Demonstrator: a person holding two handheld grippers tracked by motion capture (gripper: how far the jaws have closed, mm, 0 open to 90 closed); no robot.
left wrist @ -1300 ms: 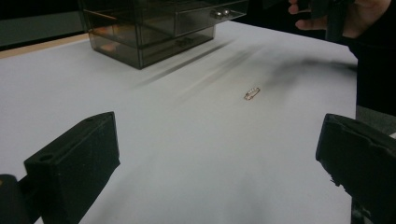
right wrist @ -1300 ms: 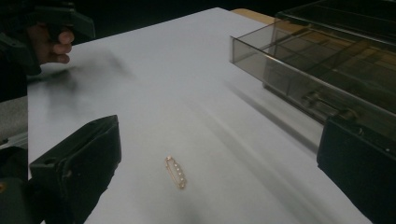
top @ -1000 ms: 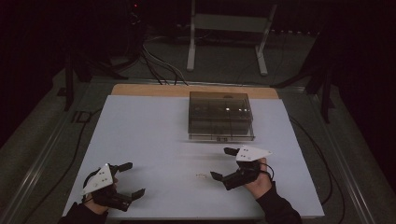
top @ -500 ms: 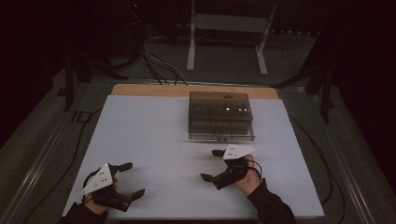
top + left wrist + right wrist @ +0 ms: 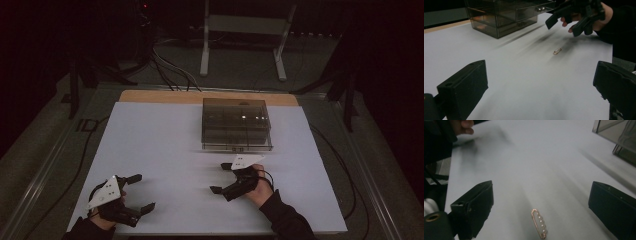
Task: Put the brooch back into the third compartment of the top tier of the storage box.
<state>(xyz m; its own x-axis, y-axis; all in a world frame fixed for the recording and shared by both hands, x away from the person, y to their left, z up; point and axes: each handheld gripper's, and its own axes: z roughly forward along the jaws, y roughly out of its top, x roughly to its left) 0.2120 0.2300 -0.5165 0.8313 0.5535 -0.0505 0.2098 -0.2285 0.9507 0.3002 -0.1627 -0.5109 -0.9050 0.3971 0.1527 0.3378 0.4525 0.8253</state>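
White tabletop [image 5: 160, 145], dim room, cables on floor beyond. Smoked clear-plastic drawer box [image 5: 236, 124] just ahead of right gripper [image 5: 220, 178], drawers look closed. Right gripper jaws wide apart, straddling small rose-gold pearl-beaded safety pin [image 5: 539, 223] lying flat between them, not gripped yet. Left gripper [image 5: 140, 192] jaws apart, empty, idle. Pickup likely next, nothing stowed

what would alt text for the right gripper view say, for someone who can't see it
A small rose-gold safety pin set with pearl beads lies on a white table between the right gripper's two open black jaws. The corner of a smoky clear drawer box sits at upper right, and a hand shows at top left.
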